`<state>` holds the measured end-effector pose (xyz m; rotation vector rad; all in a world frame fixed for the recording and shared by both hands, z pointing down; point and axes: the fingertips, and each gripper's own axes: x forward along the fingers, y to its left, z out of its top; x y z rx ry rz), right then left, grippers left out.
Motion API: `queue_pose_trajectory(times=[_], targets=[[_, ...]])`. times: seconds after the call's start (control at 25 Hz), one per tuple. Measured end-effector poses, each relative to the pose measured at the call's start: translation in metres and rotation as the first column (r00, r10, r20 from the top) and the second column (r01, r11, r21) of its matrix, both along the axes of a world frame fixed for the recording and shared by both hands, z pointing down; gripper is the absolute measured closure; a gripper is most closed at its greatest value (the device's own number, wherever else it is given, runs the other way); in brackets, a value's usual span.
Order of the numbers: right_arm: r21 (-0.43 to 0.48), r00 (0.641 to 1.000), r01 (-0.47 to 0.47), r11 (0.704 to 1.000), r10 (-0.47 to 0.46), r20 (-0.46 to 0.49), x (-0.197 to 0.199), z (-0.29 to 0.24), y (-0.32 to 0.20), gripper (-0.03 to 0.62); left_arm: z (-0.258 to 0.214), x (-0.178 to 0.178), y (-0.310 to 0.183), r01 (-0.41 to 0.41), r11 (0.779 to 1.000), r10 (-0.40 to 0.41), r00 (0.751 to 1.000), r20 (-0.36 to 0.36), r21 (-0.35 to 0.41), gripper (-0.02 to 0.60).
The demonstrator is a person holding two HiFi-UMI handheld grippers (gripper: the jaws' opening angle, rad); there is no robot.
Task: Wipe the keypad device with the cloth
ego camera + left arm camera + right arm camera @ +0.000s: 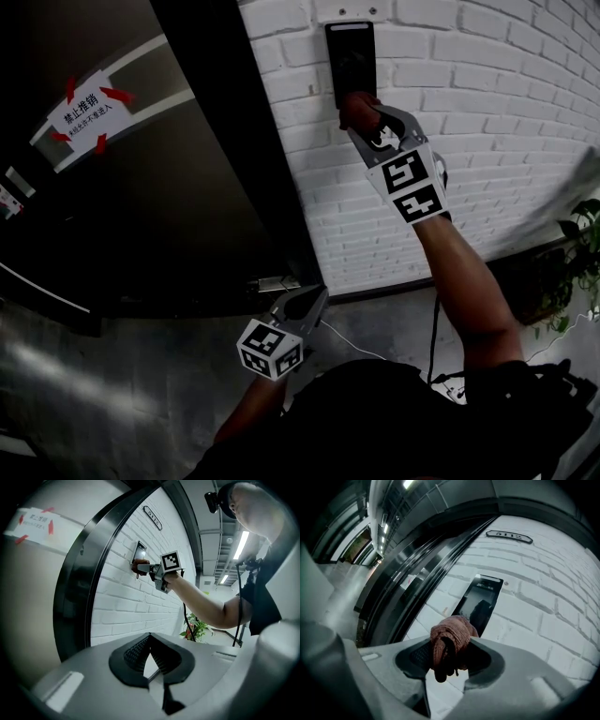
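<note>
Head view: right arm stretched upward, right gripper point(364, 114) pressing cloth point(354, 105) against lower edge of keypad device point(349, 52) on brick wall point(497, 122); left gripper point(314, 298) low, near body.
Left gripper view: jaw tips together, nothing between.
Right gripper view: jaws clamped on bunched cloth.

Black glossy rectangular keypad panel point(350, 52): mounted upright and flush on the white brick wall point(506, 122); its face is dark and reflective.

Reddish-brown knit cloth point(450, 637): bunched into a wad, clamped in the fingers point(487, 660) of the right gripper point(451, 651), at the panel's lower edge. Contact not confirmable.
</note>
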<state>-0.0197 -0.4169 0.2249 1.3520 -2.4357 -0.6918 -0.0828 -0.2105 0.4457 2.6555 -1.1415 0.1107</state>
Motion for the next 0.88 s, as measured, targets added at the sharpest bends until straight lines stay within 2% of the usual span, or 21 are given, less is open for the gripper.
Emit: queue_pose_trajectory(times=[0.44,0.88], targets=[[-0.079,1.000,0.015,0.997,-0.014,0.014,0.000,0.010,0.002,0.437,0.001,0.003,0.001,-0.015,1.000,0.015,1.000,0.000,-0.009,0.565],[-0.197,1.000,0.027,0.980,-0.026,0.010,0.002,0.029,0.004,0.436,-0.002,0.007,0.004,-0.030,1.000,0.030,1.000,-0.006,-0.008,0.565]])
